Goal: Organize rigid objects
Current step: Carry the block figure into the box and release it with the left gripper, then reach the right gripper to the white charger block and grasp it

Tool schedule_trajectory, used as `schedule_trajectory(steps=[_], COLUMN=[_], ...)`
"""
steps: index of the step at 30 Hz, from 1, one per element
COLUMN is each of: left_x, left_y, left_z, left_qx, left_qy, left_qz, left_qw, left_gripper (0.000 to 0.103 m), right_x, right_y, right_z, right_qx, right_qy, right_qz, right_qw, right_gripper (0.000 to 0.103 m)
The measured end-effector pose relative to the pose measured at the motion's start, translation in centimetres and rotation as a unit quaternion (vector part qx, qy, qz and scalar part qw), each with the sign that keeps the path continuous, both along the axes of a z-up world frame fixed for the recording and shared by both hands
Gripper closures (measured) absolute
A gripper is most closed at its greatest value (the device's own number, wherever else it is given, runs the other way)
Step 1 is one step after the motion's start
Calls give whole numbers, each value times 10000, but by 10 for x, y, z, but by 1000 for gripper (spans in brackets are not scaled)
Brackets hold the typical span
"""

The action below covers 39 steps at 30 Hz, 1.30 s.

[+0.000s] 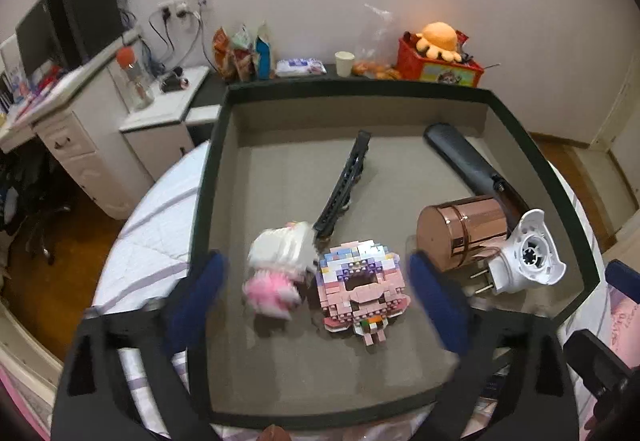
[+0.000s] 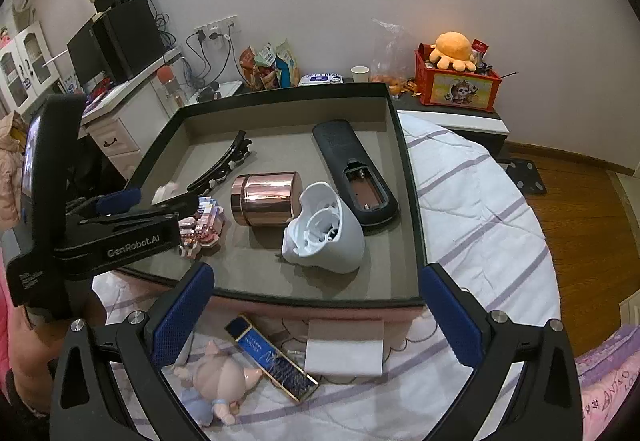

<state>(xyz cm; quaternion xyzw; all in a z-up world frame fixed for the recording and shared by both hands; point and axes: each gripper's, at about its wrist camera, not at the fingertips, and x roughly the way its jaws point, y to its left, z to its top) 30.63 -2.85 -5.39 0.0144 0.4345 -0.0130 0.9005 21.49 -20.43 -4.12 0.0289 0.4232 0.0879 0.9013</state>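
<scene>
A black-rimmed tray (image 1: pixel 216 145) (image 2: pixel 408 169) lies on the bed. In it lie a black hair clip (image 1: pixel 344 181) (image 2: pixel 220 161), a black remote (image 1: pixel 472 161) (image 2: pixel 352 169), a copper tin (image 1: pixel 460 229) (image 2: pixel 268 197), a white plug adapter (image 1: pixel 528 257) (image 2: pixel 324 237), a pink block figure (image 1: pixel 360 285) (image 2: pixel 204 225) and a blurred white-and-pink toy (image 1: pixel 280 265). My left gripper (image 1: pixel 316 301) (image 2: pixel 160 201) is open and empty above the toy and block figure. My right gripper (image 2: pixel 316 313) is open and empty over the tray's near edge.
On the quilt in front of the tray lie a pink pig figure (image 2: pixel 220 377), a blue-and-gold lighter (image 2: pixel 272 361) and a white box (image 2: pixel 344 349). A red box with an orange plush (image 2: pixel 456 85) stands at the wall. A white desk (image 1: pixel 80 129) stands left.
</scene>
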Motion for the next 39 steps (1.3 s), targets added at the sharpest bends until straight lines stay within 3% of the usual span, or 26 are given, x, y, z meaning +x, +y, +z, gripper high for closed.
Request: schedule_trajectory(steps=[13,27,39], left_x=[-62,-155,-160], left_y=[9,18,9], left_z=[37,5,0], left_qx=[-39,-167,-113], left_qy=[-377,24,109], left_qz=[142,282,239], left_qw=[9992,9995,9996], left_gripper=[0,0,0], right_x=[-43,-94,-83], right_y=[-7,-21,-21], right_z=[13,-6,-17], right_qx=[28,34,-37], right_qy=[-171,43,114], right_qz=[-117,-260,-354], right_qw=[9998,9996,9993], right_gripper=[0,0,0])
